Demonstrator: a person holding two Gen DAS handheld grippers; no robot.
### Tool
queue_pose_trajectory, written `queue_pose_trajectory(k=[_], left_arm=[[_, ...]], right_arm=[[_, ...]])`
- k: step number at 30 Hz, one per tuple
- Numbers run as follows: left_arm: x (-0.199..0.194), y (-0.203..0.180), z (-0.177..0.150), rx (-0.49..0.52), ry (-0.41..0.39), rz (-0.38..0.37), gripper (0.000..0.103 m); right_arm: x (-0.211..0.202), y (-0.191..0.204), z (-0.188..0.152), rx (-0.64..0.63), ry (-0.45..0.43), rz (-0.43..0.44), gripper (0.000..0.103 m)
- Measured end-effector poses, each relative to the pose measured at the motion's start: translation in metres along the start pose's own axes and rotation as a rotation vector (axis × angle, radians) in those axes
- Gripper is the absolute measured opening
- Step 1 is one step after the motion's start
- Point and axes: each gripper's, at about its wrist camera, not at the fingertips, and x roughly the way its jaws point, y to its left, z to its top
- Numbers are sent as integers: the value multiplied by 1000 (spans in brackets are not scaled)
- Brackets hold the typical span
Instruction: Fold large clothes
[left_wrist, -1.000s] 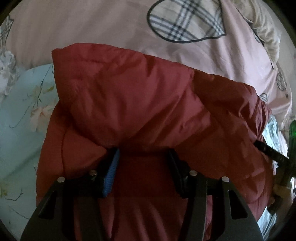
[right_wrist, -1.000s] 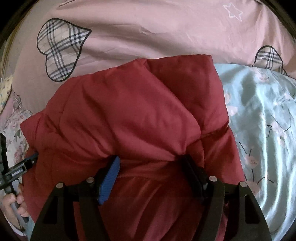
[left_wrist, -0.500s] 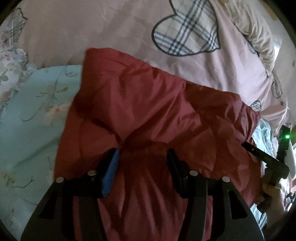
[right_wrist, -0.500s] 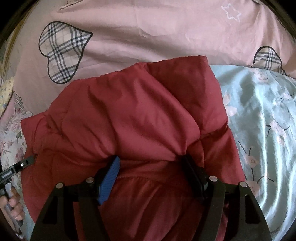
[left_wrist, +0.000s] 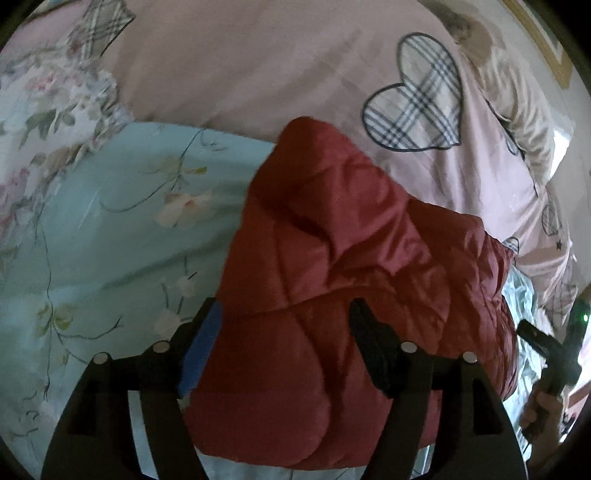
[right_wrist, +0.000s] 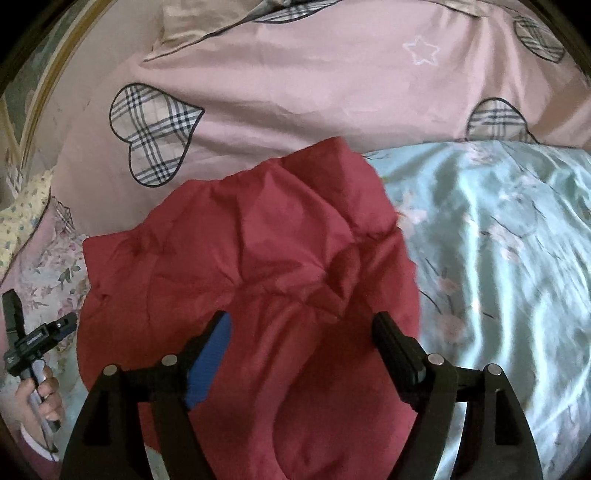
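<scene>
My left gripper (left_wrist: 286, 339) has its jaws apart and opening, the red padded jacket (left_wrist: 354, 266) bulging up between them; its blue pad (left_wrist: 201, 354) sits at the jacket's left edge, and I cannot tell whether either pad still presses the fabric. My right gripper (right_wrist: 301, 343) is likewise spread and opening, with a fold of the same red jacket (right_wrist: 258, 251) lying between its fingers. The jacket lies bunched and folded on the bed, resting on a pale blue floral sheet (right_wrist: 498, 258) that spreads to its side. Beyond it lies a pink duvet (right_wrist: 295, 92) printed with plaid hearts (right_wrist: 155, 136). From the right wrist view I see my left hand (right_wrist: 40, 395) gripping its handle at the jacket's far edge; from the left wrist view, my right hand (left_wrist: 543, 413) at the opposite edge.
</scene>
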Motion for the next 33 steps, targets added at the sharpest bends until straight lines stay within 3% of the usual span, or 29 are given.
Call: queue_pose_trajectory(k=[10, 15, 21, 29, 33], left_arm=[[12, 24, -6, -77, 53, -49, 75], [20, 35, -7, -132, 78, -92, 82], [30, 38, -6, -175, 104, -133, 85], [57, 35, 0, -212, 153, -194, 87], [70, 25, 2, -185, 173, -198, 96]], right_arm=[[-6, -36, -11, 89, 13, 5, 87], [9, -61, -13, 200, 54, 62, 87], [30, -81, -13, 307, 74, 177, 90], [60, -89, -13, 350, 151, 262, 94], [68, -83, -10, 322, 202, 284, 98]])
